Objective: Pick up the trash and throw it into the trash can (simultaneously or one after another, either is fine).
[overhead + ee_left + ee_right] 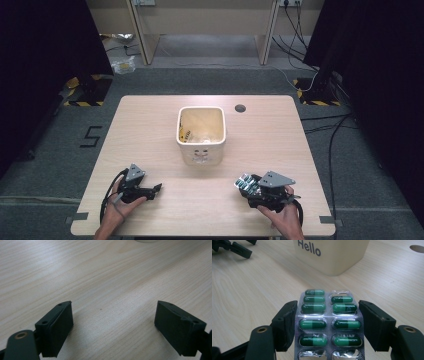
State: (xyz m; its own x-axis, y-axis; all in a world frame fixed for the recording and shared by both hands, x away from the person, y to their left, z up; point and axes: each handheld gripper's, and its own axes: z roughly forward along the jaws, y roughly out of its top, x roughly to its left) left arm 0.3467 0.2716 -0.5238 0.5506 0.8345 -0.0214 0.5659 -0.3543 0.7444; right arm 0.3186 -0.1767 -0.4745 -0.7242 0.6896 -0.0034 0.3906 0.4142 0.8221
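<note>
Here the right gripper [325,322] clamps a pill strip [328,322] by its edges, likely for the far bin [200,131]. The left gripper [113,327] rests on the table [100,277], jaws apart.

Blister pack [328,322] cut off below; bin contents [200,135] indistinct

Your high view looks forward and down from above your side onto the whole pale wooden table [150,130]. Each gripper view sits low and close along its jaws. High and right gripper views share the cream square plastic bin [201,131] [337,255].
</note>
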